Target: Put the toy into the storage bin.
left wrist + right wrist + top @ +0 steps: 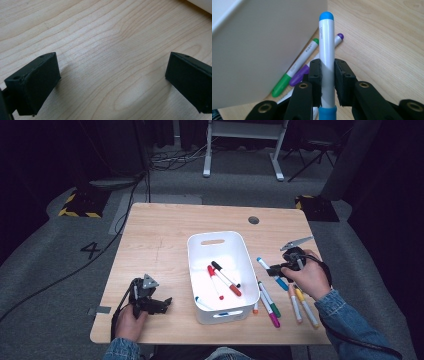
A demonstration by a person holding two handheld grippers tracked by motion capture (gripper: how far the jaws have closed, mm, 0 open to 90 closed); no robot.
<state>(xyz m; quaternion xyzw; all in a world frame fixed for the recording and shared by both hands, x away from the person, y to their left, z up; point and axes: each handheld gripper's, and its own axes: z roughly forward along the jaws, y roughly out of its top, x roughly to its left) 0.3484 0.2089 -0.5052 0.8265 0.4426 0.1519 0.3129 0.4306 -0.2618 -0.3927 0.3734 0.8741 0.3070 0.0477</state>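
Note:
A white bin (223,316) stands mid-table with a red marker (215,281), a black-and-red marker (226,278) and a blue-tipped marker (202,303) inside. Just right of the bin, my right gripper (278,268) is shut on a white marker with blue ends (266,268). In the right gripper view that blue marker (326,45) stands up between the jaws of the right gripper (327,68), beside the bin wall (262,45). My left gripper (164,304) rests open near the table's front left. In the left gripper view the left gripper (112,72) has bare wood between its wide-apart jaws.
Loose markers lie on the wooden table (160,235) right of the bin: green (270,300), magenta (273,316), orange (295,306), yellow (306,308). A green marker (294,68) and a purple marker (298,77) lie under the held one. A cable hole (253,220) sits at the back.

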